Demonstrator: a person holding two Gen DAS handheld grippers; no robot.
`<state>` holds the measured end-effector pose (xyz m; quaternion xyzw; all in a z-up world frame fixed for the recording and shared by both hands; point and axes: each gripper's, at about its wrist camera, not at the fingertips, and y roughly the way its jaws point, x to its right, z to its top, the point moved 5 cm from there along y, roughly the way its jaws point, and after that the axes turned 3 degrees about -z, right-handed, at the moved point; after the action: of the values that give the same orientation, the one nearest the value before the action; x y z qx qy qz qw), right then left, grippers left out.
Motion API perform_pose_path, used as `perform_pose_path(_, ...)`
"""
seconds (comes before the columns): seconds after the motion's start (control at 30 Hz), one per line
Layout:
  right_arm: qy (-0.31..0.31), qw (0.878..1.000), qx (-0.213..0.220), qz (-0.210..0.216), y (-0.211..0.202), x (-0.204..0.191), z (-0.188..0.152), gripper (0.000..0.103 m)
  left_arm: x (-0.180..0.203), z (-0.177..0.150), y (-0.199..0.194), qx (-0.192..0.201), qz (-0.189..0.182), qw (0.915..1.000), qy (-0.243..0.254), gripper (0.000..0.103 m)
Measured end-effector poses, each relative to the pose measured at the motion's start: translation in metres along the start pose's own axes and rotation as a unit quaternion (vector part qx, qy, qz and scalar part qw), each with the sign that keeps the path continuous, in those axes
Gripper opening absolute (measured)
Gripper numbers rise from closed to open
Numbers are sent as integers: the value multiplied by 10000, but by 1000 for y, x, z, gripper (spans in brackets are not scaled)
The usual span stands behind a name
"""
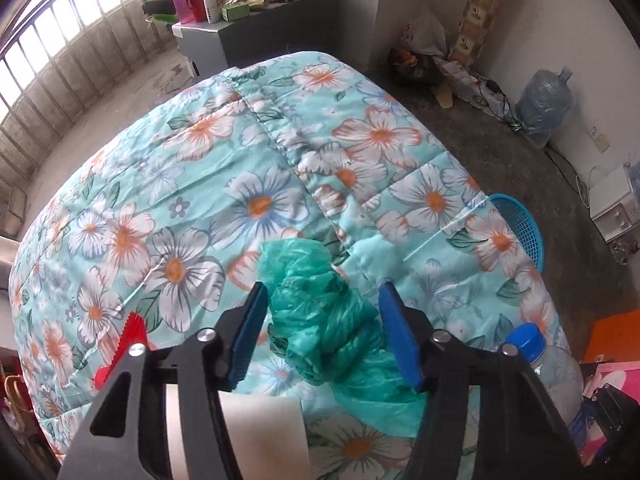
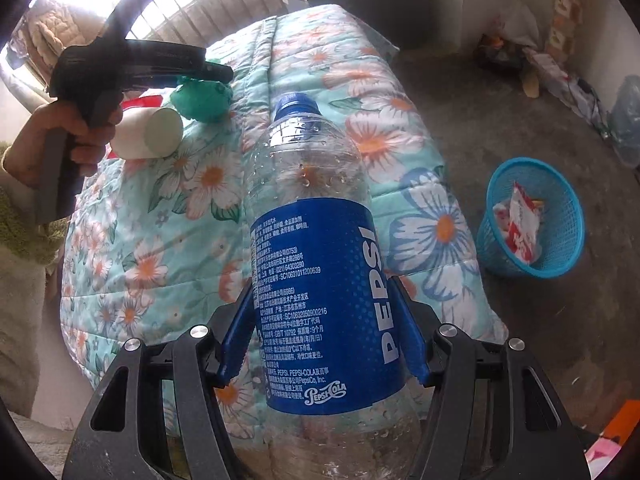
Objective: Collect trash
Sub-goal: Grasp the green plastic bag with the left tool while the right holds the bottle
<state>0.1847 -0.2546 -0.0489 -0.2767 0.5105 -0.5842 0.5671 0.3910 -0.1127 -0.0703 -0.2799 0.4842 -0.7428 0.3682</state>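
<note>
A floral quilt (image 1: 248, 168) covers the bed, its right edge dropping to bare concrete floor (image 2: 500, 120) with open room around a blue mesh basket (image 2: 532, 220) holding red-and-white wrappers. The right tongs (image 2: 324, 332) grip a clear, empty Pepsi bottle (image 2: 320, 280) with blue label and cap. A crumpled green plastic bag (image 1: 324, 320) sits between the left tongs (image 1: 324, 332); I cannot tell whether the pads press it. A white roll (image 2: 148, 136) lies just beside
</note>
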Motion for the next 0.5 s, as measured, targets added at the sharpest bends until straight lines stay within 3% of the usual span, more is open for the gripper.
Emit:
perform_pose_path(0.27,45,9999,21,145,0,4,2,59,46,-12,-39,435,-210,9963,715,45)
perform_pose_path(0.5,118,9997,6,219,-2,5,2,59,86,-75,-100,686,-970,9850,1251,45)
